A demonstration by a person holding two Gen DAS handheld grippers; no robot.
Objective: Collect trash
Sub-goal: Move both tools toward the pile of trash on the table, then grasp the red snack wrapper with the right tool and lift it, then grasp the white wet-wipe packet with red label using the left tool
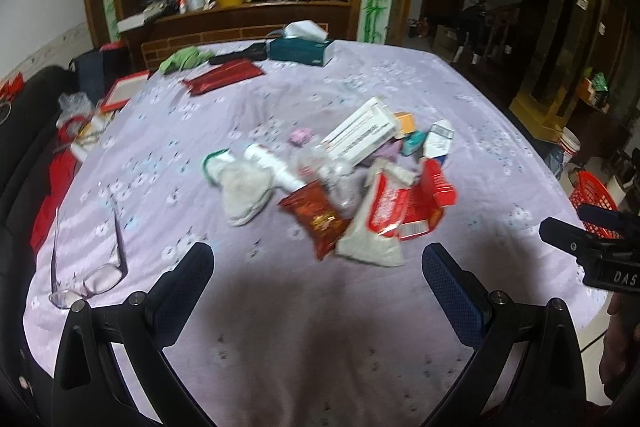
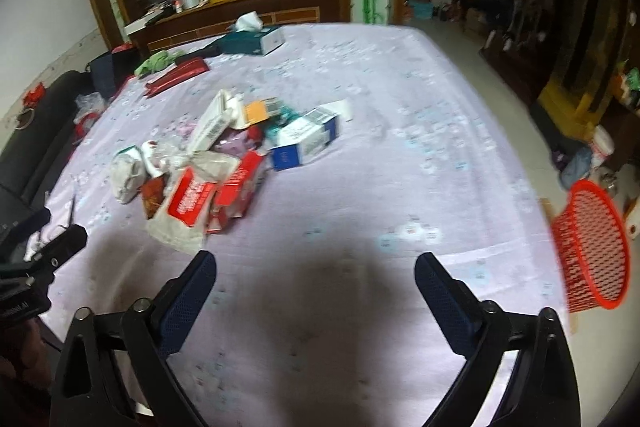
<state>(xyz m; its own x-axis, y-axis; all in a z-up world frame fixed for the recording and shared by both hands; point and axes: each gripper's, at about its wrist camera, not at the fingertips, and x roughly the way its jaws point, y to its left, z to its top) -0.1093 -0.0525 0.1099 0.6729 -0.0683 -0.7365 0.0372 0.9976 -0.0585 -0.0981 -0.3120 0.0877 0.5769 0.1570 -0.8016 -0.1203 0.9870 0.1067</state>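
- Left gripper point(image 1: 318, 259): poised above the lilac floral tablecloth point(image 1: 460, 99), jaws spread wide, empty.
- Right gripper point(image 2: 316, 267): same pose, jaws wide apart, empty.
- Trash pile point(image 1: 352, 179): crinkled foil wrappers, cardboard cartons, clear plastic, heaped mid-table ahead of both grippers.
- Red mesh basket point(image 2: 596, 247): round plastic, beside the table's right edge.

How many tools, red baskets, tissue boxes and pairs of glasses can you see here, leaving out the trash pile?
Tools: 2, the left tool and the right tool, both open
Baskets: 1, the red basket beside the table
Tissue boxes: 1, the tissue box at the far edge
Glasses: 1, the glasses near the left tool
Total: 5
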